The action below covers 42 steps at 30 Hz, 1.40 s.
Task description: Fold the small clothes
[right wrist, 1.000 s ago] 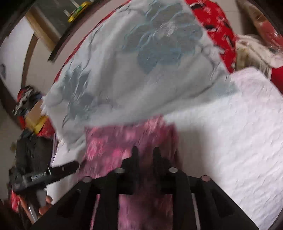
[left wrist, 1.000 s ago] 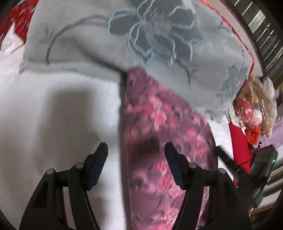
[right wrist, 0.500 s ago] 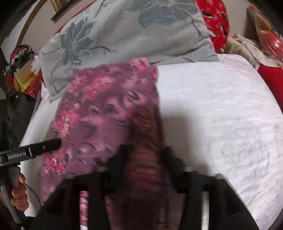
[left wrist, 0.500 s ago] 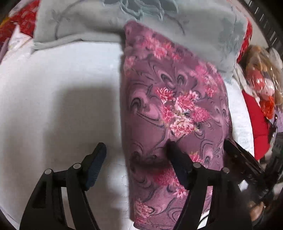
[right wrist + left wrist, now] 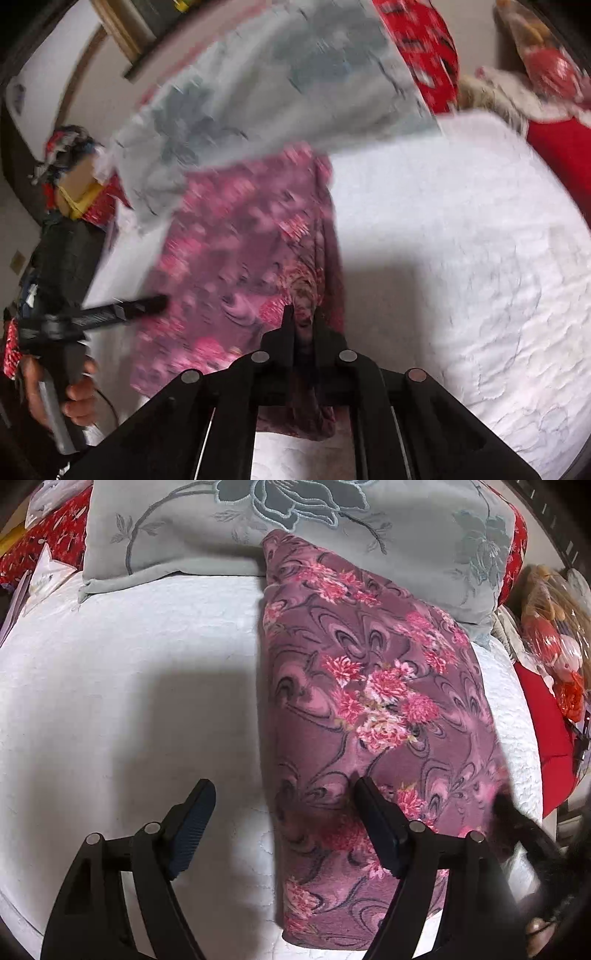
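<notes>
Bed (image 5: 110, 701): white quilted cover, biggest thing here & the work area; soft & wide, so cloth can lie spread out for folding.
Pillow (image 5: 369, 554): grey w/ flower embroidery, at the bed's head end; the garment's far end lies up against its front edge, prob. just where it landed.
Garment (image 5: 369, 709): purple w/ pink flowers, a long strip already folded lengthwise, lying on the bed from the pillow down toward the near edge. Reads as mid-fold, next fold likely end to end.
Right claw (image 5: 303, 314): clenched on a bunched ridge of the garment's near end, away from the pillow; pinched so that the end can be lifted. View blurred, exact bite unclear.
Left claw (image 5: 284, 801): jaws opening, not gripping; straddles the garment's long edge at the end away from the pillow, one finger over the bed cover, the other over the cloth. Prob. lining up to take that edge.
</notes>
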Tool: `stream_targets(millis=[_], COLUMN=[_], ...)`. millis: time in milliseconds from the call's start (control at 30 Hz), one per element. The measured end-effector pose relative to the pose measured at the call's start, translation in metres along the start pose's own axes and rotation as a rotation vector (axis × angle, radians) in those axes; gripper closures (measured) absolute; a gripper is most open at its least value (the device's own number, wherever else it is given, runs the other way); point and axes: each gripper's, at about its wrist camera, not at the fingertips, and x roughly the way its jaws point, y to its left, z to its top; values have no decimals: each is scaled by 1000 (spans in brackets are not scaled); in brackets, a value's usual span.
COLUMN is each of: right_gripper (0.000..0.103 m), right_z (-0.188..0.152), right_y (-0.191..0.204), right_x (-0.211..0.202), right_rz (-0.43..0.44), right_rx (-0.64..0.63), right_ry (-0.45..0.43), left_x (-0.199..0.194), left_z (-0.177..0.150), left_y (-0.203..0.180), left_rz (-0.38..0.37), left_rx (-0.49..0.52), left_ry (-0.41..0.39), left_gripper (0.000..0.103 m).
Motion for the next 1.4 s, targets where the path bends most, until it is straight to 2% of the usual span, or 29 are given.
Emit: stream_targets(millis=[33,133,200,267,300,333,400,533,600,633,667,700,767,833,867,933,1000,1067,1100,1133,1167,1233,1333,1400], right_gripper=[95,87,85,70,66,63,61,58,63,81,94,95,95,93,92,85,81,63,63,64,64,63,58,52], right_z=[-1,5,20,40,51,64,83,106,113,117,119,122,123,119,118,119,113,104,95,87,78,71,79,81], right_y=[-2,-1,-1,-5,-5,-4,2,10,6,6,7,8,6,3,5,10,13,13,13,14,15,15,4,-6], right_x=[10,5,-2,-1,3,12,35,78,95,96,93,89,94,112,110,97,77,67,64,67,76,77,57,48], right_rz=[-12,-12,-4,11,23,41,47,-1,18,57,76,81,38,-34,-46,-34,31,87,102,82,24,-12,5,19], right_rx=[7,23,36,72,94,111,120,124,181,196,187,168,146,110,95,96,88,70,54,24,-15,-37,44,84], right_ry=[36,28,-20,-61,-69,-64,-33,0,21,4,-22,-46,-40,37,28,-1,-31,-34,-34,-15,34,29,-7,-34], left_x=[1,-1,-3,-5,-4,-3,3,22,28,30,32,36,50,52,48,34,21,13,15,20,25,17,0,-8], left_z=[-1,5,20,39,47,54,71,91,96,98,99,100,101,103,104,100,91,76,69,62,55,49,50,55], left_y=[1,6,16,27,29,31,32,28,26,26,24,21,20,16,15,19,27,38,41,42,38,29,30,39], left_rz=[-4,-42,-92,-115,-113,-109,-109,-104,-127,-143,-148,-141,-131,-119,-114,-137,-149,-180,-187,-182,-163,-116,-172,-208], left_rx=[-1,5,-24,-70,-82,-89,-94,-88,-100,-104,-104,-101,-109,-102,-84,-50,-52,-83,-104,-110,-98,-26,-1,-31], left_ry=[3,17,18,2,2,3,13,51,58,53,44,40,60,55,55,43,23,12,25,46,71,34,28,11], left_gripper=[24,25,25,25,25,25,25,25,25,25,25,25,19,18,19,19,19,19,19,19,19,19,20,20])
